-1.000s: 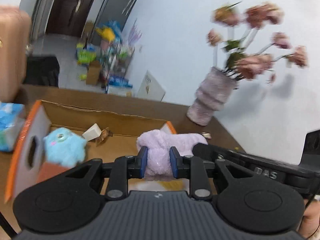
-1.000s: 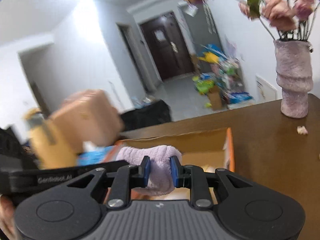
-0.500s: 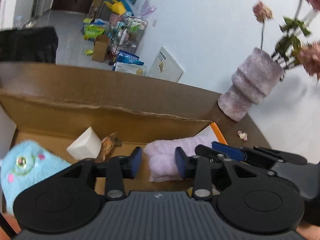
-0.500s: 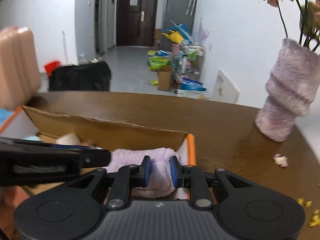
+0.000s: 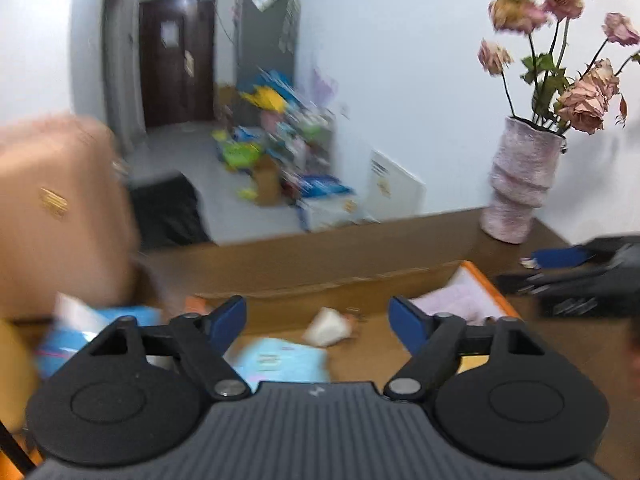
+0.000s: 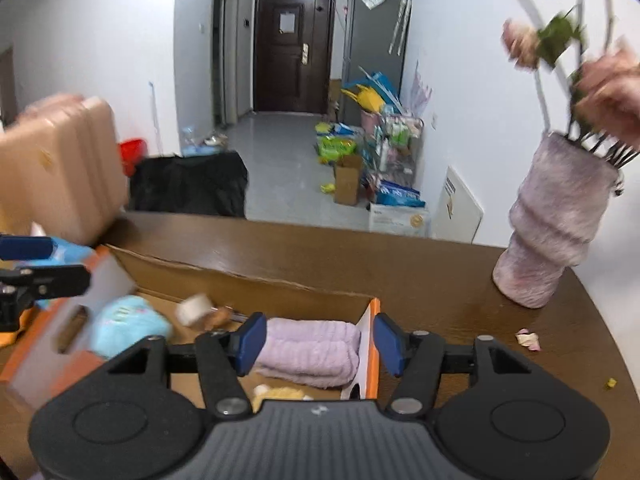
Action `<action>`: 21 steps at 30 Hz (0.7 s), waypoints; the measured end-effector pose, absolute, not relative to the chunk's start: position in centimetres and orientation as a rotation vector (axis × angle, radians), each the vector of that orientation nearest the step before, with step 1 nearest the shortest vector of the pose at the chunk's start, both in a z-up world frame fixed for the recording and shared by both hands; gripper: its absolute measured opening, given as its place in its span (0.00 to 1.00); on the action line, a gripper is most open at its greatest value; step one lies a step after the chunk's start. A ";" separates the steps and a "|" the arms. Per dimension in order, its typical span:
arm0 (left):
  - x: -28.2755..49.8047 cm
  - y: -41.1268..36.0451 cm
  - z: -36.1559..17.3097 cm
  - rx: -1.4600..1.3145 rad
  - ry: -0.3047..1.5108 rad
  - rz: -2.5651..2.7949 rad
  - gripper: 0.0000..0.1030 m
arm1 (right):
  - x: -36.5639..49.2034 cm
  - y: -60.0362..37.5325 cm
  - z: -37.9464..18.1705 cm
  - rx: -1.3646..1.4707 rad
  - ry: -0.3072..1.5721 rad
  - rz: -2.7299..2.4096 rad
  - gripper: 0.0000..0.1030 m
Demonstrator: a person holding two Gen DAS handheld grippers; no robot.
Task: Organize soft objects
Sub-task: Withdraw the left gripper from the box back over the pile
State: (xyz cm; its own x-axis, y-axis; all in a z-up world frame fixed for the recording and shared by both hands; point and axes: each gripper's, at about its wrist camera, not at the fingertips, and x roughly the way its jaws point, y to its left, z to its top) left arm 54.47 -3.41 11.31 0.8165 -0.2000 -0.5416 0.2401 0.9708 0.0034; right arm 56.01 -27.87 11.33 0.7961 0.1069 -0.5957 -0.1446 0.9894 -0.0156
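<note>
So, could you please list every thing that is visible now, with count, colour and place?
towel: 1, lilac, folded in the box at its right end
plush toy: 1, light blue, in the box at the left
cardboard box: 1, brown with orange ends, on the table
table: 1, dark brown wood
vase: 1, pale pink, on the table at the right, holding flowers
suitcase: 1, peach, at the left
left hand-held gripper: open, empty
right hand-held gripper: open, above the towel
</note>
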 end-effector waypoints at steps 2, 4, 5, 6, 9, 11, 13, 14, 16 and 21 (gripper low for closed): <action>51.8 -2.3 13.0 0.111 0.513 -0.183 0.82 | 53.6 -28.5 13.5 -0.045 0.609 0.140 0.68; 49.2 -1.0 14.4 0.085 0.463 -0.138 0.87 | 51.2 -29.2 15.3 -0.016 0.575 0.149 0.72; 48.0 -0.3 15.1 0.060 0.453 -0.130 0.90 | 49.9 -29.4 16.2 0.001 0.559 0.153 0.74; 47.0 0.1 15.6 0.038 0.455 -0.132 0.90 | 48.6 -29.4 16.9 0.013 0.544 0.162 0.74; 43.6 1.3 17.0 0.011 0.454 -0.118 0.92 | 45.4 -29.1 18.4 0.022 0.521 0.188 0.74; 40.9 1.6 17.5 0.023 0.418 -0.097 0.94 | 42.9 -28.5 19.1 0.017 0.498 0.201 0.75; 38.0 2.0 17.3 0.019 0.394 -0.079 0.97 | 40.4 -28.3 19.1 0.027 0.461 0.212 0.77; 36.4 2.1 16.9 0.020 0.395 -0.093 0.98 | 38.7 -28.2 18.9 0.035 0.441 0.222 0.78; 33.6 2.6 15.7 0.043 0.420 -0.129 0.98 | 35.9 -28.0 18.1 0.038 0.411 0.249 0.80; 25.3 2.5 12.5 0.057 0.386 -0.195 1.00 | 27.5 -27.2 14.8 -0.021 0.357 0.249 0.81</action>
State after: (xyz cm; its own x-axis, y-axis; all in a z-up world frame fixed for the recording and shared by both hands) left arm 25.35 2.52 12.51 0.9078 -0.1785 -0.3796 0.2000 0.9796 0.0176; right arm 27.53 -27.25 14.79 0.9067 0.2376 -0.3484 -0.2451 0.9692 0.0232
